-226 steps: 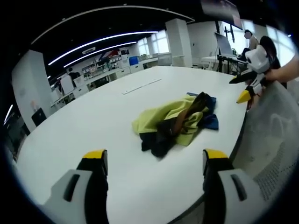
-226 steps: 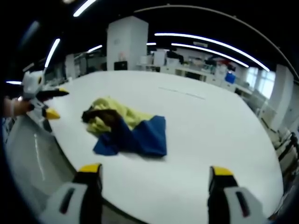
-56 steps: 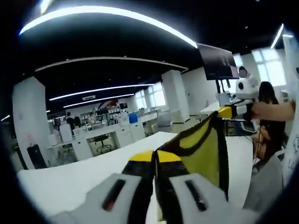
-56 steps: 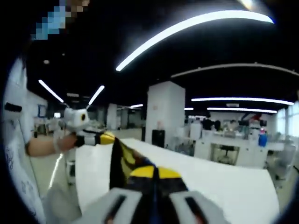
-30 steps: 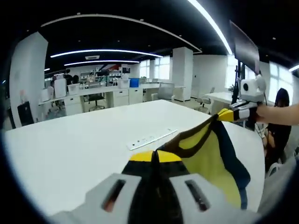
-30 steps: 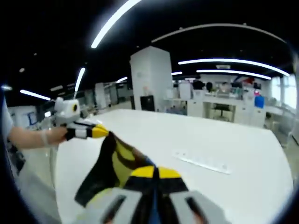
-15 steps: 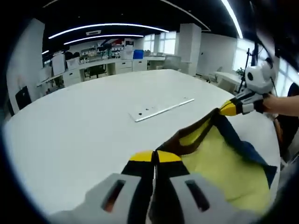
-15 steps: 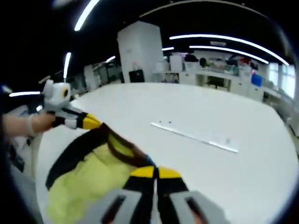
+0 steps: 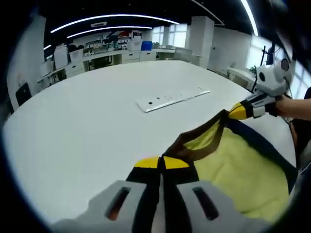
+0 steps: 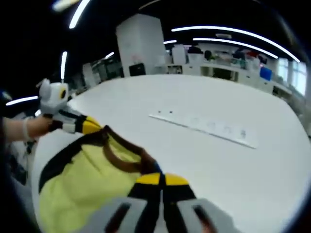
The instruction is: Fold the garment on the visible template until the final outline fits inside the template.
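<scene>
- Garment point(image 9: 233, 167): yellow top with dark brown collar band and navy trim, stretched between the two tools, body sagging down toward the white worktop point(image 9: 87, 121) near its front edge.
- Left tool point(image 9: 162, 162): jaws pressed together, clamped on the brown collar edge of the garment right at the tips. Also seen in the right gripper view at far left point(image 10: 92, 127), yellow tips pinched on the other end of the collar.
- Right tool point(image 10: 162, 178): jaws together too, clamped on the collar where a bit of blue trim peeks out. Seen in the left gripper view at right point(image 9: 238, 111), held by a hand point(image 9: 296, 108).
- Flat white strip point(image 9: 172, 99) with small holes lying on the worktop, well beyond the garment. Can't tell if that counts as the template; no clear outline seen.
- Looks like the spread-out step, not yet any folding.
- Could go wrong from here:
  - grip only on the thin collar band, so a tug sideways could pull it free of one tool and drop that side in a heap
  - laid down this near the worktop's edge, hem could slide off and drag the rest out of sight
  - slack in the middle could land as wrinkles, making the later outline too big
</scene>
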`<move>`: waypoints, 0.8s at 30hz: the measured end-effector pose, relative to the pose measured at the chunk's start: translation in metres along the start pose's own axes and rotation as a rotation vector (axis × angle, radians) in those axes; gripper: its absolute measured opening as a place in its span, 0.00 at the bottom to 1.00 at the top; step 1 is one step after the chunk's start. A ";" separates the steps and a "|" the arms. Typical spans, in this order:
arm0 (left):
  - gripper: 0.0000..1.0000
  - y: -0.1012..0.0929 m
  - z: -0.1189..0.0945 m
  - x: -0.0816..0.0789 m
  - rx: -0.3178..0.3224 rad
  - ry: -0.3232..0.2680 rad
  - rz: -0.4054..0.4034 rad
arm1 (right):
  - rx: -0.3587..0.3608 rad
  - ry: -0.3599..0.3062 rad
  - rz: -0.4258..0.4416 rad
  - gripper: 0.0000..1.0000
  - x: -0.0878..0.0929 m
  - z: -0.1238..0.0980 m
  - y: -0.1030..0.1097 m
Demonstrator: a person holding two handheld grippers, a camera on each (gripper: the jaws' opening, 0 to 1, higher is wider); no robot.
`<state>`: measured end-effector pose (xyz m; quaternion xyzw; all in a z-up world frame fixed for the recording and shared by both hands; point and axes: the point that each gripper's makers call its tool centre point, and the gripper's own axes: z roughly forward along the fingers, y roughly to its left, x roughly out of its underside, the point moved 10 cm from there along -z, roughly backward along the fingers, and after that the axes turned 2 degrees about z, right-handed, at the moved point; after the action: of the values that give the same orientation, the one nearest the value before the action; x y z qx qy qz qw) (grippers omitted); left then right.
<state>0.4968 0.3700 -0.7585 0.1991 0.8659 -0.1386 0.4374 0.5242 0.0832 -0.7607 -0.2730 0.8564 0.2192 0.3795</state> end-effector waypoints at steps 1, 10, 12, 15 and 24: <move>0.00 0.000 0.000 0.000 0.003 -0.004 0.002 | -0.003 -0.001 0.000 0.00 0.001 0.000 0.000; 0.29 -0.008 -0.014 -0.009 0.022 -0.074 0.034 | -0.023 -0.056 -0.015 0.34 -0.003 -0.011 0.009; 0.40 -0.012 -0.020 -0.011 0.020 -0.079 0.036 | -0.022 -0.062 -0.015 0.45 -0.003 -0.013 0.011; 0.62 -0.017 -0.028 -0.012 0.017 -0.101 0.033 | -0.011 -0.068 -0.029 0.80 0.001 -0.018 0.017; 0.92 -0.031 -0.063 -0.013 0.031 -0.146 -0.018 | 0.023 -0.093 0.007 0.96 0.014 -0.042 0.031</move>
<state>0.4449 0.3657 -0.7093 0.1875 0.8313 -0.1702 0.4948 0.4746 0.0776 -0.7402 -0.2552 0.8412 0.2228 0.4214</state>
